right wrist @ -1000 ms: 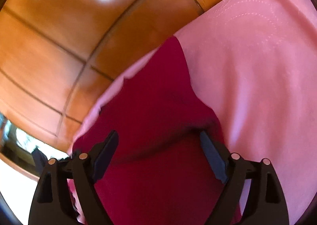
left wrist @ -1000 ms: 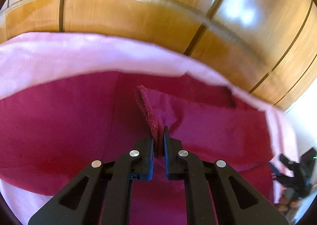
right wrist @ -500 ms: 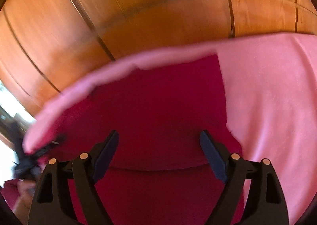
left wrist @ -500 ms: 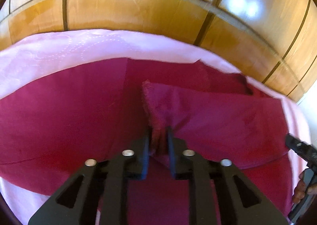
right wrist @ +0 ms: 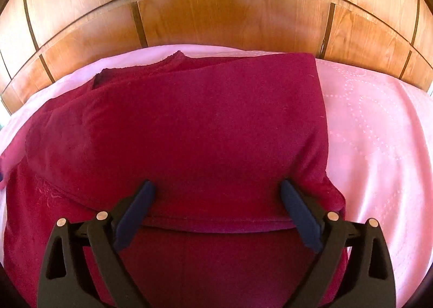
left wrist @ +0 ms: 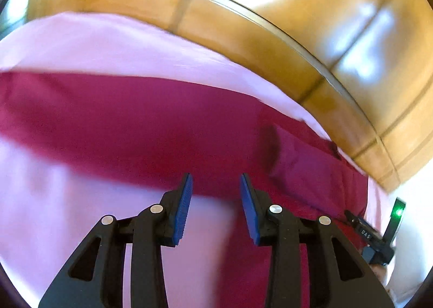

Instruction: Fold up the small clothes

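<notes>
The dark red garment (right wrist: 189, 123) lay folded over itself on the pink bedspread (right wrist: 379, 132), before wooden panelling (right wrist: 230, 12). The left gripper (left wrist: 216, 186), jaws just opening, held nothing. The right gripper (right wrist: 216, 191) stood wide apart over the fold edge, nothing pinched.

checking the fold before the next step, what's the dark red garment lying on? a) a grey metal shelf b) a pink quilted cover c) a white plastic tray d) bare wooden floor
b: the dark red garment lies folded on a pink quilted cover with dotted stitching, which reaches past the garment on both sides, with wood panelling behind.
</notes>
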`<act>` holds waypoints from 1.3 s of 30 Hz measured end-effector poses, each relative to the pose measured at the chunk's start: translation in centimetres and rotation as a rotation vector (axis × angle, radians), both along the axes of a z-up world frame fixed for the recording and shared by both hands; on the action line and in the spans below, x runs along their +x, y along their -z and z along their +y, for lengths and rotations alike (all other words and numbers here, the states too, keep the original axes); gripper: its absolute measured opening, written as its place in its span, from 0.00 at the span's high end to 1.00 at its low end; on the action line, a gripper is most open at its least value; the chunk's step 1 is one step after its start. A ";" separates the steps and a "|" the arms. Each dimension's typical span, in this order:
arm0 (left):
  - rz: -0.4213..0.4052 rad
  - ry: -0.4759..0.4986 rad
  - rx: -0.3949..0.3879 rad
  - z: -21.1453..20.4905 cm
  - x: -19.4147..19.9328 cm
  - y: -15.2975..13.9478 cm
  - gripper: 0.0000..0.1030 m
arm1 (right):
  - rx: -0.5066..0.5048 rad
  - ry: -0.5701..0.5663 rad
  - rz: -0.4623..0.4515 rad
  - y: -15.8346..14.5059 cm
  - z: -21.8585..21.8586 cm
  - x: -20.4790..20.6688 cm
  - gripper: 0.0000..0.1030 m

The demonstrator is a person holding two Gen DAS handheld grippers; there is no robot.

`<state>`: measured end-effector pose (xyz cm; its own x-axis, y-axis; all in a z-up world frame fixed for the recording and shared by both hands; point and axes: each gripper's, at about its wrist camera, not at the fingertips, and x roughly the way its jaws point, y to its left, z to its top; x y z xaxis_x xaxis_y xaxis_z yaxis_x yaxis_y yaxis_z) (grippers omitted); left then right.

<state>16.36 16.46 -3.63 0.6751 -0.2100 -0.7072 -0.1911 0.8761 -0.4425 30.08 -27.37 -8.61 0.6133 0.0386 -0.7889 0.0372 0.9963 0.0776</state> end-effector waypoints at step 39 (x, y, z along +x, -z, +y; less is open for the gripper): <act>-0.173 0.155 0.054 -7.5 2.2 -4.3 0.92 | -0.019 -0.002 -0.002 0.0 0.1 0.1 0.06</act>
